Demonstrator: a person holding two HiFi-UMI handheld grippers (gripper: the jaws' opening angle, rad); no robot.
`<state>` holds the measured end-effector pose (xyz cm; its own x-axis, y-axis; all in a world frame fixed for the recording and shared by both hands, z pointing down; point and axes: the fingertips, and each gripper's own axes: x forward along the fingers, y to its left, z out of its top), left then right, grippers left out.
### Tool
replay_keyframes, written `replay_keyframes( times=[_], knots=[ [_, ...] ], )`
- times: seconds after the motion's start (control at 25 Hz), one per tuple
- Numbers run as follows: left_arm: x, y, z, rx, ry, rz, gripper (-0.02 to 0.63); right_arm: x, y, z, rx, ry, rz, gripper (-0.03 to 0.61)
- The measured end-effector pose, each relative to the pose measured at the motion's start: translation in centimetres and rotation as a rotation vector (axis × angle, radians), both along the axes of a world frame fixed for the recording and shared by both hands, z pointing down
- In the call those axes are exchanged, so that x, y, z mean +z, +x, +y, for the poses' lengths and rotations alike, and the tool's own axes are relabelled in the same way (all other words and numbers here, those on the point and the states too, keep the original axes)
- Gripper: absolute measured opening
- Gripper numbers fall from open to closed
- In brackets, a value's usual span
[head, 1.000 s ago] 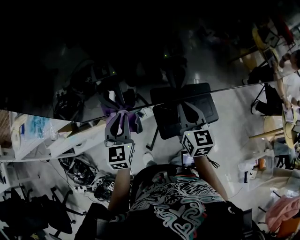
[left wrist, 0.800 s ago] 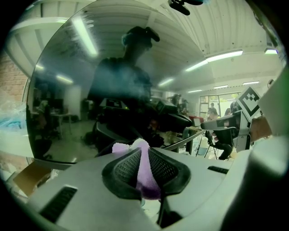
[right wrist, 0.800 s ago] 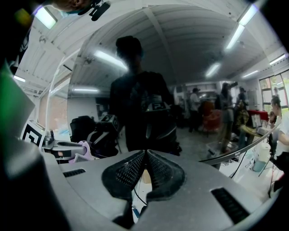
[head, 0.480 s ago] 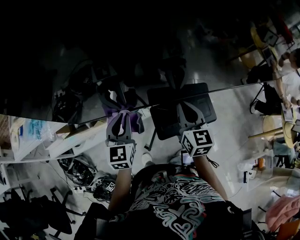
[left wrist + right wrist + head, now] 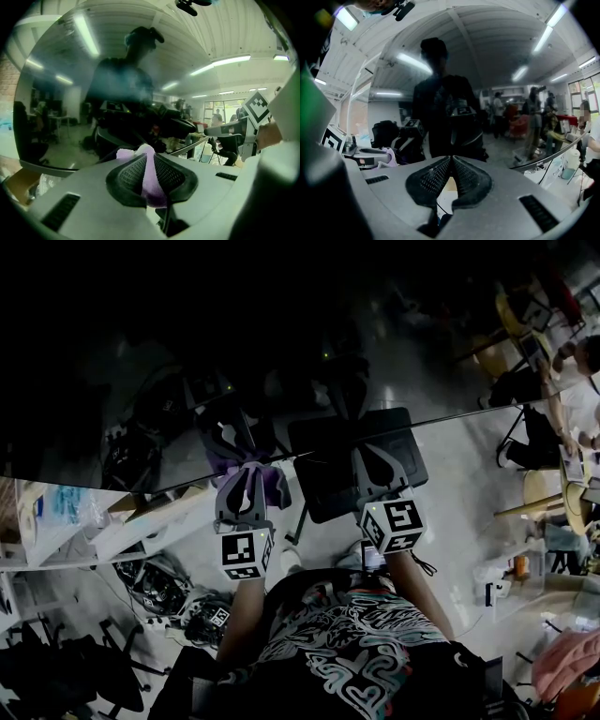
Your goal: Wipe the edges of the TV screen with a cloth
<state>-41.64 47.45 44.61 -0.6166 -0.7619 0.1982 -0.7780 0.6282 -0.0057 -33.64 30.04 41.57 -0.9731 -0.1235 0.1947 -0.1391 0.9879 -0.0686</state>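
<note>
Across the upper half of the head view, the TV [image 5: 141, 352] fills my feed as a dark glossy slab, its lower edge running on a slant from low at the left to higher at the right. The glass mirrors ceiling lights, the room and a dark standing figure, and I see that same reflection through both gripper views. Below the TV, at the bottom of the head view, sits the person's patterned shirt [image 5: 366, 643], with both forearms reaching up from it toward the screen. The 2 grippers point at the lower edge side by side, a little apart, each showing its marker cube toward me. The right gripper [image 5: 373, 452] has its tips at the edge; its jaws are pressed together at the front with nothing between them. The left gripper [image 5: 247, 468] also reaches the edge, and its jaws pinch the cloth [image 5: 151, 180], a soft purple wad squeezed between the 2 ribbed pads. A tuft of it pokes out past the tips and lies right at the edge; I cannot tell how firmly it presses there.
</note>
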Motion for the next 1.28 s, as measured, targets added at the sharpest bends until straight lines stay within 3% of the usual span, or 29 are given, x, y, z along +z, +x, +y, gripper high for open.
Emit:
replay_keyframes(
  times=[0.4,0.88,1.28],
  knots=[
    [0.1,-0.5,0.6,0.019,0.02,0.015,0.054,0.1,-0.4,1.5,0.013,0.01,-0.004,0.035],
    [-0.6,4.5,-10.1,0.047,0.008,0.017,0.054,-0.1,5.5,-9.4,0.058,-0.019,-0.018,0.035],
    [-0.8,4.9,-11.3,0.048,0.006,0.022,0.054,0.1,6.0,-10.4,0.054,-0.028,-0.015,0.035]
  ],
)
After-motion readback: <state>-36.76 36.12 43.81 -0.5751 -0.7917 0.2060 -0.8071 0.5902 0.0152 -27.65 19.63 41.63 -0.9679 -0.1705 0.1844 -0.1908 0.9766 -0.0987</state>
